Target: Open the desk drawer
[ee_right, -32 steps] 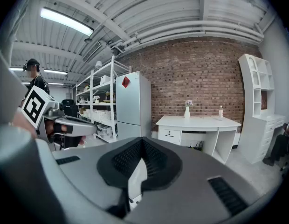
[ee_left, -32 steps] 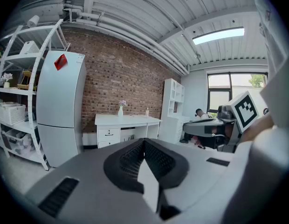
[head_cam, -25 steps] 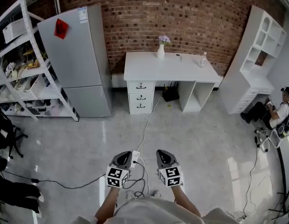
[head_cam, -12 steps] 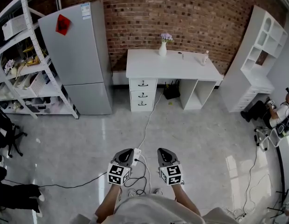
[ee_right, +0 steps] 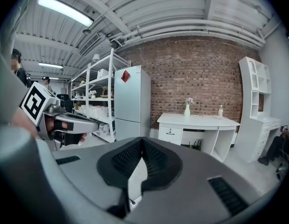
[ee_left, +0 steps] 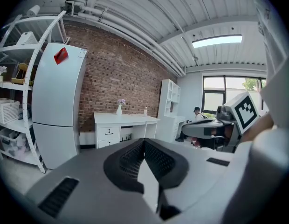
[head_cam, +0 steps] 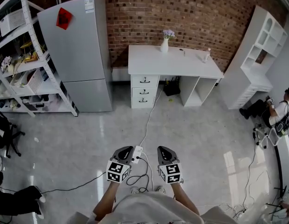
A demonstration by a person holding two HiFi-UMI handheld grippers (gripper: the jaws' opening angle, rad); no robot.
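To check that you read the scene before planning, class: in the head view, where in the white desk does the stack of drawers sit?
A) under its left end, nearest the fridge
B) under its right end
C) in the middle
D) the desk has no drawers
A: the drawers stack under the left end of the desk, on the side of the fridge.
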